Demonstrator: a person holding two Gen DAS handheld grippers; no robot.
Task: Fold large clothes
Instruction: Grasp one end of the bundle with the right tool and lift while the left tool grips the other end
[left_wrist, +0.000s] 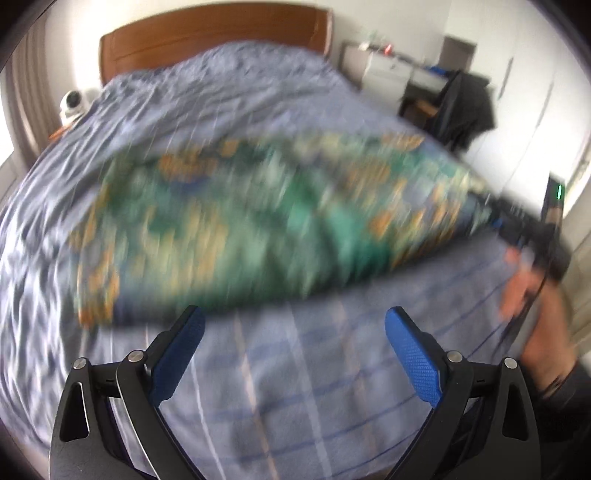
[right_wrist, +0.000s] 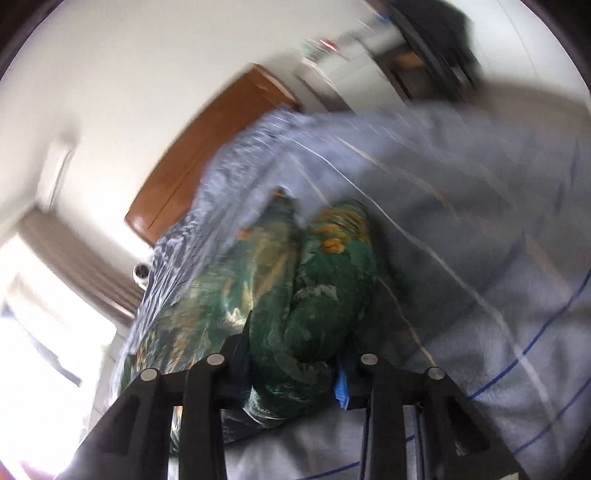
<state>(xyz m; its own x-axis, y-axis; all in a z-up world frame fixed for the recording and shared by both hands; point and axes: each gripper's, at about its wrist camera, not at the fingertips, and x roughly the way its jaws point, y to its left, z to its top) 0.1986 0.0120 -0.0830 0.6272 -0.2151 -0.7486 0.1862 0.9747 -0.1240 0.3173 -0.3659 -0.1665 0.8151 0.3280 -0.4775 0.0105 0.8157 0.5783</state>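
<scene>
Left wrist view: the left gripper (left_wrist: 293, 332) hangs over the near part of the bed (left_wrist: 258, 387), its jaws spread wide with nothing between them. The fingers are black angular arms with round silver bolts, and the pads (left_wrist: 413, 354) are blue with a fine knurled grain. Under them lies a pale blue sheet with thin white, tan and dark blue lines crossing in a loose check; farther off and to the left the cover turns to a crumpled, rippled blue-grey quilt (left_wrist: 155, 122).

Across the middle of the bed lies the garment (left_wrist: 258, 221), a long, soft, glossy cloth in deep green and teal with orange and cream blotches, badly smeared by motion blur. It tapers to the right, where its narrow end meets the right gripper (left_wrist: 517, 229), a dark blurred shape with a hand (left_wrist: 524, 291) behind it.

A curved brown wooden headboard (left_wrist: 214, 37) stands at the far end, with a small white round object (left_wrist: 72, 105) left of the bed and a dark chair (left_wrist: 465, 107) by a desk at far right.

Right wrist view: the picture is tilted and blurred. The right gripper (right_wrist: 291, 373) pinches a thick bunched roll of the garment (right_wrist: 314, 295) between its black fingers; a sliver of blue pad (right_wrist: 341, 387) shows at the right of the wad. The cloth bulges in smooth rounded folds, running away toward the headboard (right_wrist: 207, 147). A ribbed beige curtain (right_wrist: 81, 258) hangs at left by a bright window.
</scene>
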